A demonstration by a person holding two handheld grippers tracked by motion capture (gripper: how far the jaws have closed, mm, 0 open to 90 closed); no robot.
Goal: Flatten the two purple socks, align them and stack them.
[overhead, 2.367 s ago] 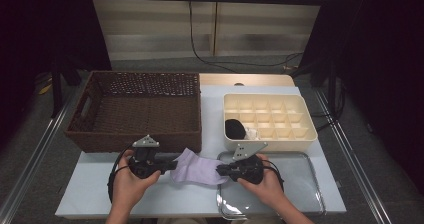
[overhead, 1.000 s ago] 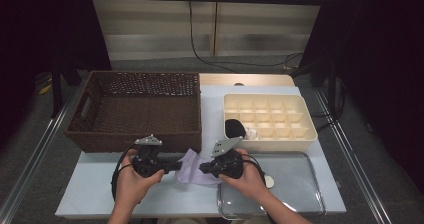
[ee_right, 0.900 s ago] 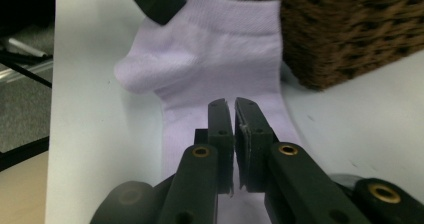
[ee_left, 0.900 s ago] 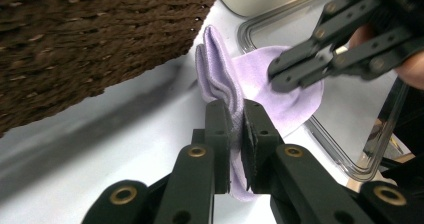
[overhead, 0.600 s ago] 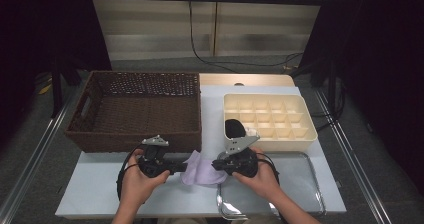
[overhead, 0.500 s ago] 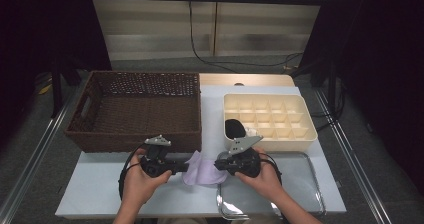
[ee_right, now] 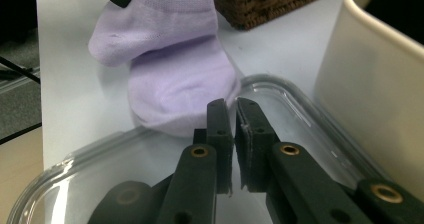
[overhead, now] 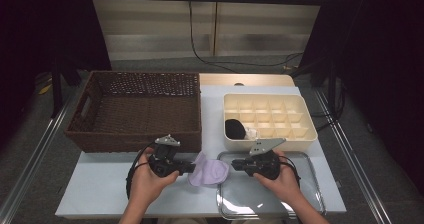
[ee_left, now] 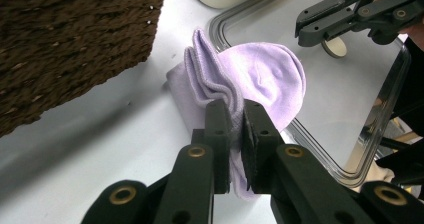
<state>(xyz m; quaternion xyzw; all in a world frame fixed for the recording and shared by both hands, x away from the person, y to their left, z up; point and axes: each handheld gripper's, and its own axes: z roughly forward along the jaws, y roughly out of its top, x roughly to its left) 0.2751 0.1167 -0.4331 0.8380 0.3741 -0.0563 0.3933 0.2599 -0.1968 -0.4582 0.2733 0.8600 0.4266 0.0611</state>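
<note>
Your left gripper [ee_left: 231,119] is clamped on the cuff end of the lilac sock [ee_left: 260,79], which lies folded on the surface [overhead: 100,194] between the wicker basket [overhead: 135,111] and the clear tray [overhead: 300,199], its toe over the tray's rim. Your right gripper [ee_right: 232,116] has let go within the last half second; its jaws now sit nearly closed and empty just beside the toe. The fold looks done, so the sock seems ready for the cream divider box [overhead: 305,119].

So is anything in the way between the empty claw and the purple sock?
Nothing visible is. The right claw sits shut just off the purple sock's toe, above the clear tray. The left claw pinches the sock's other end.
</note>
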